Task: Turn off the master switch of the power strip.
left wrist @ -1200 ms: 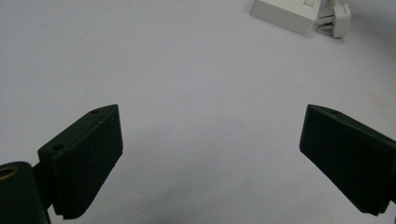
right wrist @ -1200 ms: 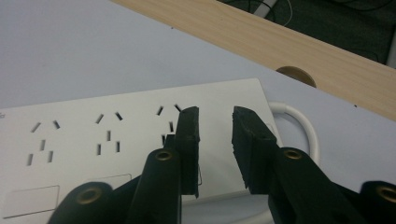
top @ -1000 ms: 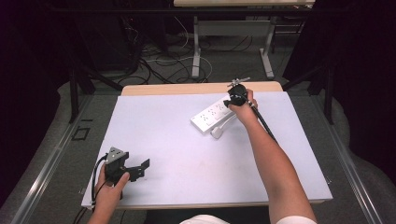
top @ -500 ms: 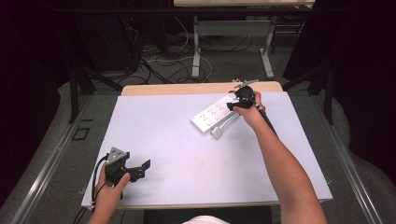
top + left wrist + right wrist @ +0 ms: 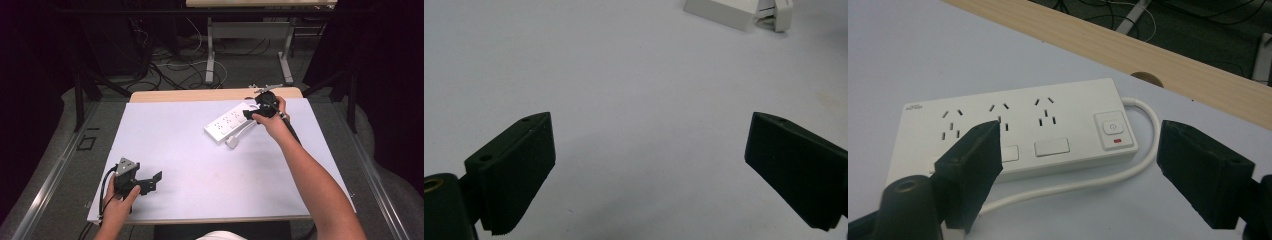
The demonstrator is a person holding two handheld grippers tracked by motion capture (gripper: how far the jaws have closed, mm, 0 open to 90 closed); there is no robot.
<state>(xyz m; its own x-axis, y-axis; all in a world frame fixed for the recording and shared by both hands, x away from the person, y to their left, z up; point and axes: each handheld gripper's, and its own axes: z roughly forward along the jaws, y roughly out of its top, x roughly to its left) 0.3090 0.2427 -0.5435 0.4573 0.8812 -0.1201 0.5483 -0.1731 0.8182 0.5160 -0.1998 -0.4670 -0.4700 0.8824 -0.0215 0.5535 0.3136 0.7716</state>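
My right tool (image 5: 250,114) has just been opening, nothing between its jaws, and has lifted off the power strip (image 5: 227,123) (cord alongside); left tool (image 5: 150,182) stays spread on the worktop (image 5: 200,165).

A pale lavender-white table (image 5: 200,165) fills the middle of the frame, a light wooden strip (image 5: 190,95) along its far edge. Beyond it, at upper centre, grey floor (image 5: 235,70) with loose cables (image 5: 170,70) and 2 white desk legs (image 5: 210,50). Dark curtains (image 5: 35,75) close in left and right.
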